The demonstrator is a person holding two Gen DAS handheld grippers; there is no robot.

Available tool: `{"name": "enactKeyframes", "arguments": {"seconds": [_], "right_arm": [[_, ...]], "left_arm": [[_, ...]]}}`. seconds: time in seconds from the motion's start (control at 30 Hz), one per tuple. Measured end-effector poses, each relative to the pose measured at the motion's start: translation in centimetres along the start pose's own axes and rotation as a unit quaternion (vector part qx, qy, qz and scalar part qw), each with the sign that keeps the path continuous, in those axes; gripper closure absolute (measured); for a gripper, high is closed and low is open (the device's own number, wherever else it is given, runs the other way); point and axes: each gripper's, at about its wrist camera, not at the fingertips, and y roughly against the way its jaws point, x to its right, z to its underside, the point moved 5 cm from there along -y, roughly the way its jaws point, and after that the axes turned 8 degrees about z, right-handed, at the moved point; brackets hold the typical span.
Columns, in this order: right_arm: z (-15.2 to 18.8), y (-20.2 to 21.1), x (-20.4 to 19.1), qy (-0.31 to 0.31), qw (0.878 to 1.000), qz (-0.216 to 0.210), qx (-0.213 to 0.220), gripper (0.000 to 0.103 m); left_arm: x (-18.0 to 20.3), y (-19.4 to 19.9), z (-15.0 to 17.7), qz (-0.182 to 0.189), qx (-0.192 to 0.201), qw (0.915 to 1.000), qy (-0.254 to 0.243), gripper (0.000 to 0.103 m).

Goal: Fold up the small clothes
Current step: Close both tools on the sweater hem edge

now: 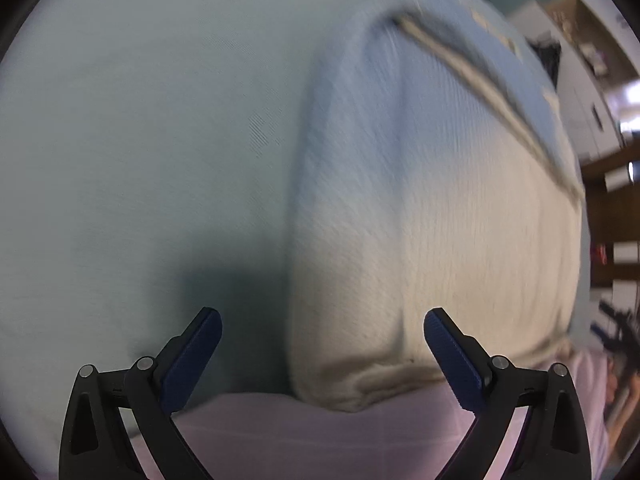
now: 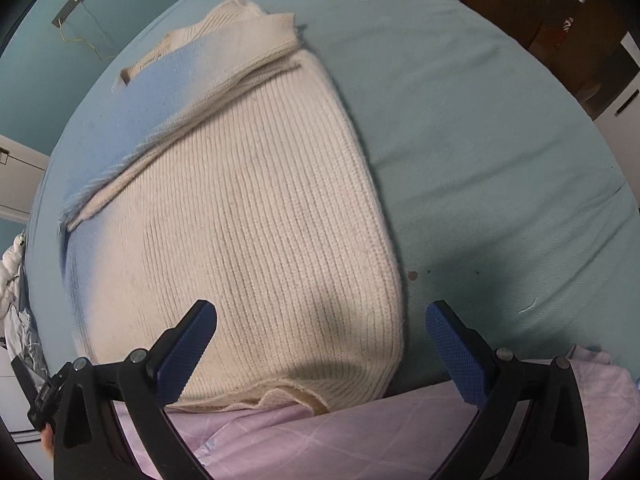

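Observation:
A cream ribbed knit sweater [image 2: 248, 208] lies folded on a pale teal sheet [image 2: 480, 128], a sleeve laid across its top. In the blurred left wrist view the sweater [image 1: 420, 220] fills the right half. My left gripper [image 1: 322, 330] is open and empty, its jaws either side of the sweater's near left corner. My right gripper [image 2: 320, 324] is open and empty, its jaws either side of the sweater's near right corner. Neither touches the knit that I can tell.
A pink quilted cloth [image 2: 360, 432] lies along the near edge under the sweater, also in the left wrist view [image 1: 340, 436]. White cabinets [image 1: 580, 92] and dark wooden furniture [image 2: 520, 4] stand beyond the sheet. The other gripper [image 2: 44, 392] shows at the lower left.

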Motion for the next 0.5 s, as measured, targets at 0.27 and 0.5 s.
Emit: {"name": "enactKeyframes", "arguments": {"seconds": [0.27, 0.5], "right_arm": [[0.6, -0.6, 2.3, -0.052, 0.998, -0.022, -0.038, 0.001], [0.7, -4.1, 5.1, -0.064, 0.988, -0.016, -0.138, 0.001]], "left_arm": [[2.1, -2.1, 1.8, -0.002, -0.038, 0.9985, -0.038, 0.033], [1.8, -0.4, 2.4, 0.007, -0.005, 0.9997, -0.021, 0.082]]}}
